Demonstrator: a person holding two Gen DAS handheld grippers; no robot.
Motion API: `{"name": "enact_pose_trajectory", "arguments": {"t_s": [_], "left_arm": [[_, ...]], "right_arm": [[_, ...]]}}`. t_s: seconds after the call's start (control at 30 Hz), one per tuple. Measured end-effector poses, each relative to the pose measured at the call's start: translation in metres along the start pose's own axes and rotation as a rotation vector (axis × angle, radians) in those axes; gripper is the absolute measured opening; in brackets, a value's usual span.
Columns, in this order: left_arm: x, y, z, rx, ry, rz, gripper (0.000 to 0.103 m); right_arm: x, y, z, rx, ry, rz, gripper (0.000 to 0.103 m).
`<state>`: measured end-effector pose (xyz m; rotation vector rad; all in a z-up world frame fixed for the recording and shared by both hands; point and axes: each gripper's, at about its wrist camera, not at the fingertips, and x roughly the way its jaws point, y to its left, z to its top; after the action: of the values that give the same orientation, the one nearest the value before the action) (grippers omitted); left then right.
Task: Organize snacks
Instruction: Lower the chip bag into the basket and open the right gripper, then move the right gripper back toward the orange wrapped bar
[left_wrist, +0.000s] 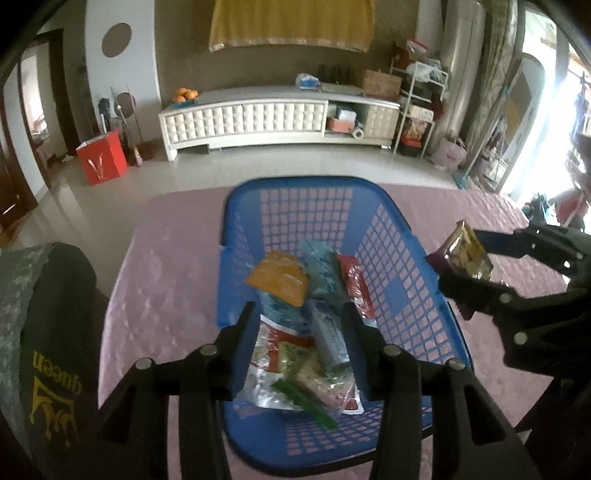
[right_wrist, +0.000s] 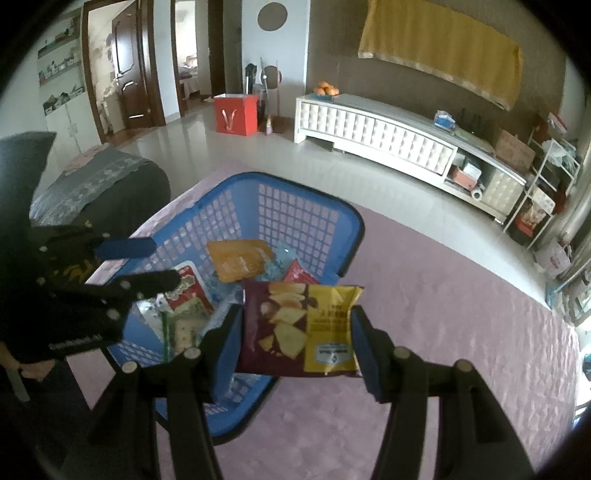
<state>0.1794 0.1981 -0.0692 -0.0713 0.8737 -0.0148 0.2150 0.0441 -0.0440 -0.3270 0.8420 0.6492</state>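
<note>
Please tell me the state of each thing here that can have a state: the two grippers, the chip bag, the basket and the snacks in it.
left gripper: open, empty, over the basket.
right gripper: shut on the chip bag.
chip bag: held, sealed, not in the basket.
blue basket: upright on the pink cloth, partly filled.
orange packet: lying in the basket on other packets.

A home living room is seen: a long white tufted TV cabinet (left_wrist: 258, 120) (oranges (left_wrist: 185, 95) piled on top) is set against a brown wall, with tiled floor (right_wrist: 229, 155) and open wooden doors (right_wrist: 125, 74) beyond.
</note>
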Motion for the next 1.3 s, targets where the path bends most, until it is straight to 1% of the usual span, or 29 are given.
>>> {"name": "enact_pose_trajectory", "arguments": {"t_s": [0.17,0.33,0.37,0.4,0.6,0.77,0.83,0.9,0.93,1.0,1.1,1.23,1.27,1.3], "left_arm": [[-0.013,0.016,-0.002,-0.015,-0.024,0.033,0.043],[-0.013,0.03,-0.007,-0.038,-0.023,0.042,0.043],[-0.011,0.031,-0.008,-0.042,-0.017,0.046,0.047],[-0.011,0.033,-0.009,-0.045,-0.017,0.049,0.049],[-0.009,0.037,-0.014,-0.064,-0.02,0.046,0.049],[-0.004,0.035,-0.014,-0.065,-0.01,0.065,0.049],[-0.005,0.034,-0.013,-0.069,-0.01,0.068,0.049],[-0.007,0.032,-0.014,-0.065,-0.011,0.062,0.049],[-0.009,0.03,-0.014,-0.06,-0.014,0.062,0.049],[-0.013,0.026,-0.014,-0.046,-0.019,0.064,0.049],[-0.019,0.019,-0.015,-0.032,-0.032,0.064,0.049],[-0.03,0.006,-0.018,-0.02,-0.056,0.076,0.049],[-0.034,0.002,-0.018,-0.019,-0.063,0.064,0.052],[-0.038,-0.003,-0.018,-0.013,-0.07,0.053,0.061]], "right_arm": [[0.008,0.016,0.01,-0.025,0.005,0.022,0.061],[0.02,0.033,0.016,-0.045,0.017,0.039,0.061],[0.022,0.034,0.017,-0.044,0.02,0.043,0.061],[0.025,0.034,0.017,-0.043,0.025,0.049,0.061],[0.039,0.034,0.017,-0.024,0.049,0.056,0.061],[0.047,0.036,0.013,-0.041,0.061,0.06,0.062],[0.045,0.037,0.011,-0.046,0.043,0.043,0.066],[0.041,0.038,0.01,-0.056,0.023,0.036,0.076],[0.04,0.038,0.01,-0.057,0.02,0.036,0.079],[0.035,0.037,0.01,-0.044,0.02,0.055,0.087],[0.026,0.032,0.01,-0.017,0.021,0.095,0.089],[0.007,0.025,0.002,-0.008,0.0,0.077,0.089],[-0.002,0.022,-0.002,-0.003,-0.015,0.066,0.089],[-0.007,0.02,-0.004,0.0,-0.025,0.059,0.089]]}}
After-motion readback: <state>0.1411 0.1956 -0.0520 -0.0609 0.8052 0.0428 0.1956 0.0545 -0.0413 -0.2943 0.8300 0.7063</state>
